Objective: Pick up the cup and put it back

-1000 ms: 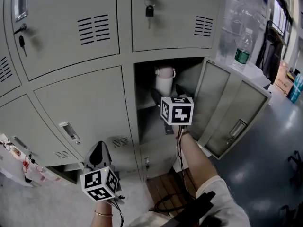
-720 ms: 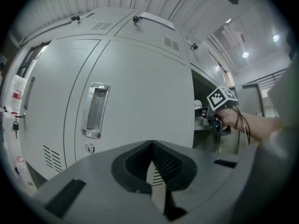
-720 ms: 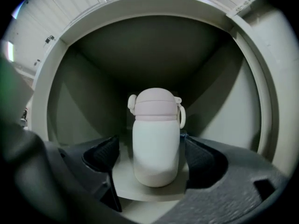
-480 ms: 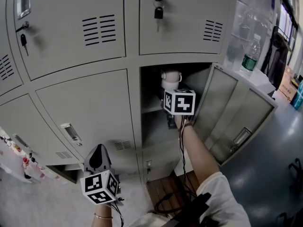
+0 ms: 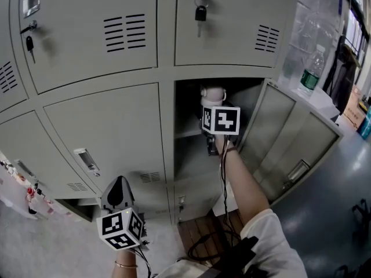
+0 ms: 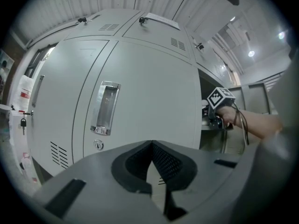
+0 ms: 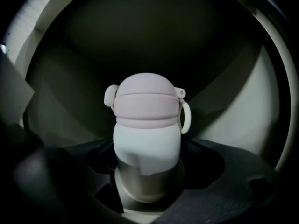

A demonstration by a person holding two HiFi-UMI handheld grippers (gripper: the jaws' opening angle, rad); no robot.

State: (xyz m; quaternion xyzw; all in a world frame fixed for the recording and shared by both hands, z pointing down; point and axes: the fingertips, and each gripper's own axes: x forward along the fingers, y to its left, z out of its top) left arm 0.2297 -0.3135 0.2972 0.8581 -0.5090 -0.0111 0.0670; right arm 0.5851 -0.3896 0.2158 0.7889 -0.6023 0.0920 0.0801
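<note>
R gripper (image 5: 213, 113) is reaching into the open locker (image 5: 188, 106), marker cube facing the head cam. Cup (image 5: 213, 94) stands upright on the shelf (image 5: 186, 133) inside, just past the cube at its 12 o'clock. In the R gripper view the cup (image 7: 147, 125) sits dead centre: white body, pale pink lid, loop handle at 3 o'clock, small tab at 10 o'clock. R gripper (image 7: 148, 171) fingers are wide apart and have just been closing a bit; the cup's lower body is between them, one finger at 9 and one at 3 o'clock, and a dark gap shows on both sides, so no grip on it, pads don't look to be pressing. Cup base rests on the shelf. Locker door (image 5: 290, 133) hangs swung out at 3 o'clock of the opening. L gripper (image 5: 119, 185) is low at 7 o'clock of the head view, well apart from the cup, pointed at a closed locker door (image 5: 104, 126). In the L gripper view the L gripper (image 6: 152, 146) fingers meet at the tips, nothing between them; a door handle (image 6: 105, 108) is ahead at 11 o'clock. Keys (image 5: 200, 10) hang from the door above the opening at 12 o'clock. Water bottle (image 5: 311, 69) stands at 2 o'clock, outside the lockers.
</note>
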